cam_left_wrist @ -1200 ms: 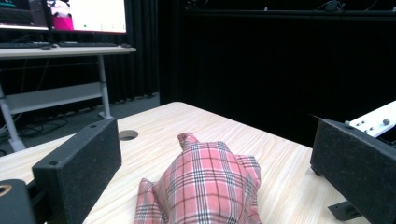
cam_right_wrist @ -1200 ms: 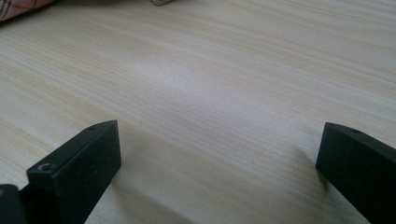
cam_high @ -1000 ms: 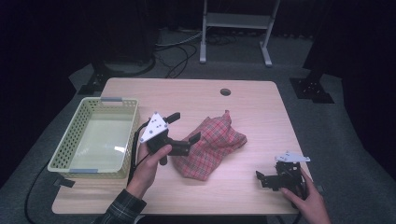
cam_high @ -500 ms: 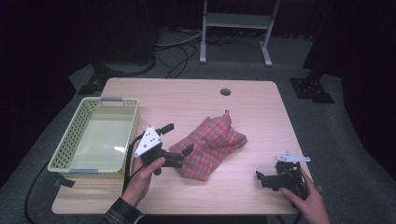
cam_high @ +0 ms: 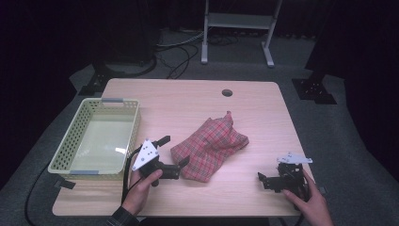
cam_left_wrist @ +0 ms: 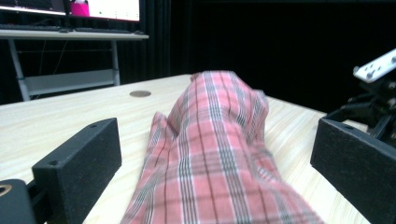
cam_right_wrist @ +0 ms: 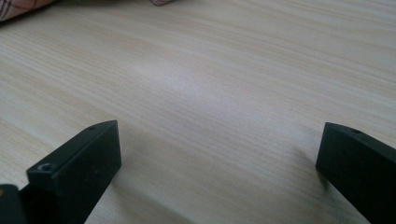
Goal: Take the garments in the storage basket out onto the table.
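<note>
Cloth [cam_high: 210,148], red plaid, lies bunched just right of the basket [cam_high: 63,155]. Left gripper [cam_high: 173,155] at the cloth's near-left edge, jaws wide, edge between them, nothing held. Right gripper [cam_high: 263,180] parked right of the cloth, wide open, empty. Step: approach for grasp. Next, likely: close on the edge.

Black gripper [cam_high: 173,155] jaws (blocky), grey plate, plaid cuff [cam_high: 123,217].
</note>
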